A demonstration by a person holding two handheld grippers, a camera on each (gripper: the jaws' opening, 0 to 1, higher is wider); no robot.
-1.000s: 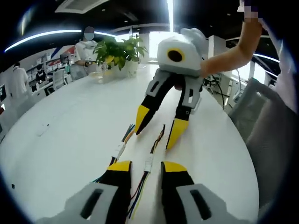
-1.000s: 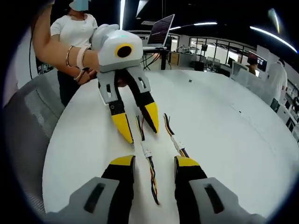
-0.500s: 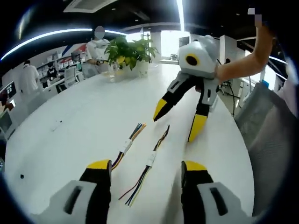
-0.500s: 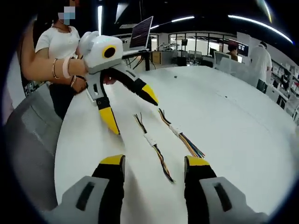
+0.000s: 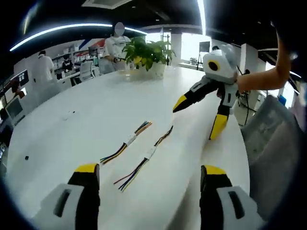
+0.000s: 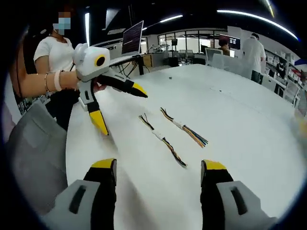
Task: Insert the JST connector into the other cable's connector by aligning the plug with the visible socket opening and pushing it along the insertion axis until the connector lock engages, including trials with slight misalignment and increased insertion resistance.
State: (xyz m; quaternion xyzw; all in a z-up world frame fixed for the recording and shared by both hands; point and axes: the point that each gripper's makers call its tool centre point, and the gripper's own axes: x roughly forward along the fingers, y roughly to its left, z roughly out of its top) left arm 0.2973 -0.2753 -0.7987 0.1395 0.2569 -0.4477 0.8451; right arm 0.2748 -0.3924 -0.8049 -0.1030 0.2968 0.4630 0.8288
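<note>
In the left gripper view, the left gripper (image 5: 148, 175) is seen at the bottom of the frame with its yellow-tipped jaws spread wide and nothing between them; their lower parts are cut off by the frame edge. Two short cables lie on the white table (image 5: 86, 120) at frame centre, side by side but apart: the left cable (image 5: 125, 142) and the right cable (image 5: 146, 155), each with a small white connector at mid-length and loose coloured wires fanning from both ends. The connectors are too small for plug and socket openings to be told apart. The right gripper (image 5: 204, 117) is seen in the upper right, held above the table by a hand that is partly hidden behind its white body; its jaws are released and empty. A potted plant (image 5: 146, 50) stands at the far edge, top centre. In the right gripper view, the right gripper (image 6: 158, 170) is seen at the bottom, jaws likewise wide apart and empty. Both cables (image 6: 163, 140) (image 6: 184, 128) lie at frame centre, unmated. The left gripper (image 6: 117, 108) is seen in the upper left, open, above the table. A grey chair back (image 6: 33, 153) is cut off at the left edge.
</note>
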